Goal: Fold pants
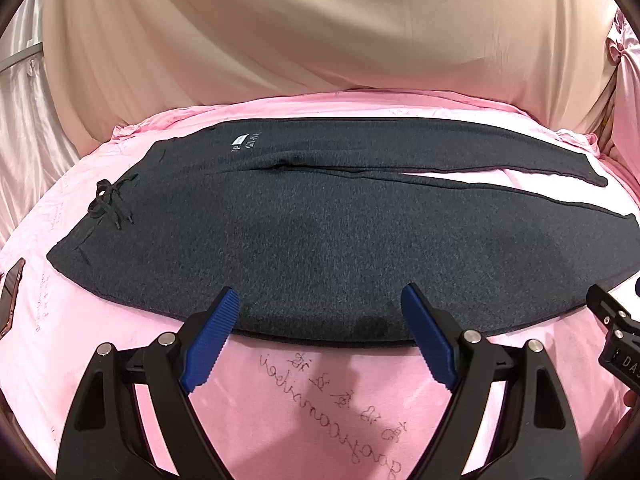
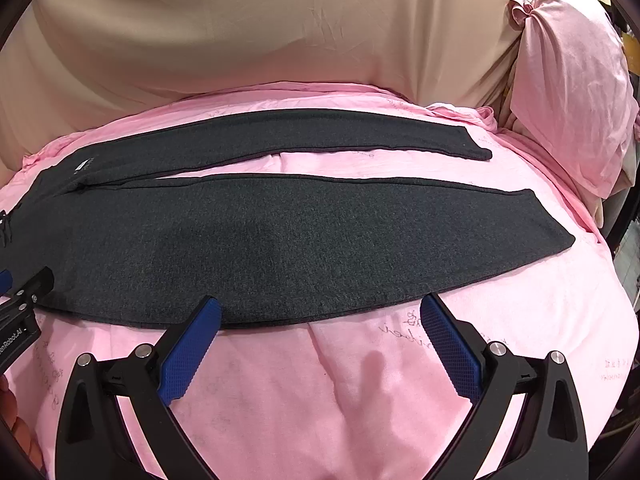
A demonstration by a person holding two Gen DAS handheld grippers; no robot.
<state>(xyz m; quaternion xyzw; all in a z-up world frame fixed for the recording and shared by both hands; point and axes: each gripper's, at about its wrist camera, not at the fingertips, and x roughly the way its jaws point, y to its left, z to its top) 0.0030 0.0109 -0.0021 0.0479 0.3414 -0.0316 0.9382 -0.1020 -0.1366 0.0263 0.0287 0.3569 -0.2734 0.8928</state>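
Observation:
Dark grey pants (image 1: 320, 232) lie flat on the pink sheet, waistband with a black drawstring bow (image 1: 110, 204) at the left, the two legs running right and slightly apart (image 2: 320, 232). My left gripper (image 1: 320, 300) is open and empty, its blue fingertips over the near edge of the pants around the thigh. My right gripper (image 2: 320, 308) is open and empty, at the near edge of the near leg. The right gripper's body shows at the right edge of the left wrist view (image 1: 616, 328). The left gripper's body shows at the left edge of the right wrist view (image 2: 20, 312).
The pink sheet (image 2: 320, 392) carries handwriting near the front edge. Beige cloth (image 1: 320, 40) hangs behind. A pink bundle (image 2: 572, 80) sits at the far right. A dark phone-like object (image 1: 12, 292) lies at the left edge of the sheet.

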